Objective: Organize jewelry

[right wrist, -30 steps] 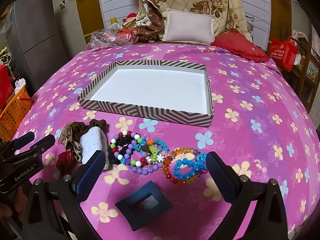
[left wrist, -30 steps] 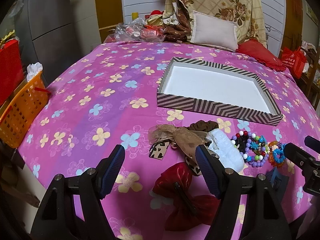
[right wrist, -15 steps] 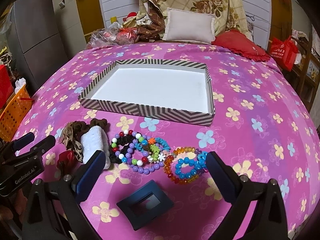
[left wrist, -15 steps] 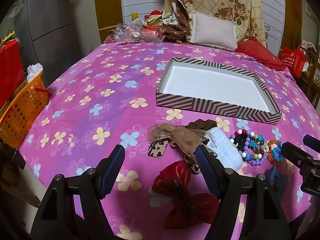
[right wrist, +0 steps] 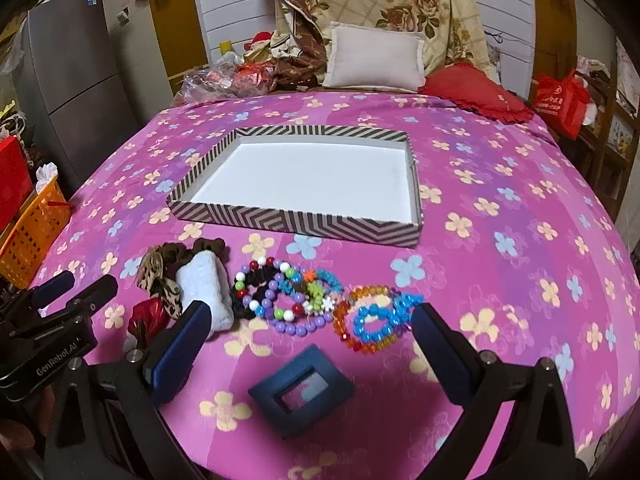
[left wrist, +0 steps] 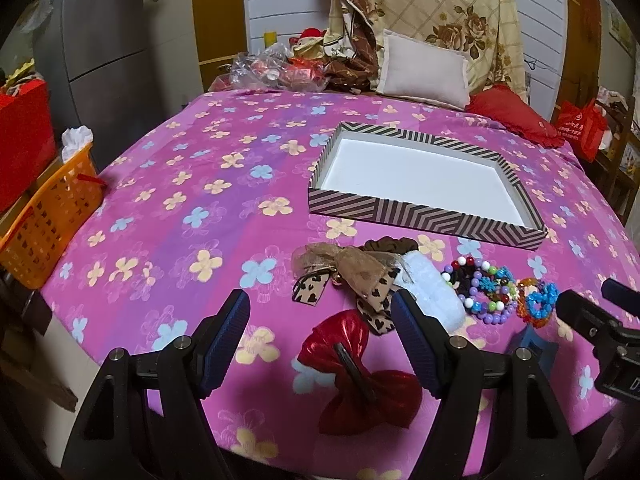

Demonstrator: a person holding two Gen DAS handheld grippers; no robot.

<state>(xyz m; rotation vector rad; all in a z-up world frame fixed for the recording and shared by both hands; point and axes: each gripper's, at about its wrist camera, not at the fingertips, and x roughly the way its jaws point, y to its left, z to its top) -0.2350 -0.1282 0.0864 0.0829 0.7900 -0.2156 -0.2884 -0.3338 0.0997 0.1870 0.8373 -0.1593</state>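
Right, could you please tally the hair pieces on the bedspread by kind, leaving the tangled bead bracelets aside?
Bows: 2 (red bow, leopard-print bow)
Brown scrunchie: 1
White fluffy band: 1
Dark blue clip: 1
Total: 5

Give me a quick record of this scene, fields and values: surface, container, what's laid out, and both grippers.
surface: pink floral bedspread
container: striped tray, nothing inside
bracelets: purple bead bracelet, blue and orange bead bracelet, in front of the tray
hair pieces: red bow, leopard bow, white scrunchie
other: dark blue square clip
left gripper: open, above the red bow
right gripper: open, holding nothing
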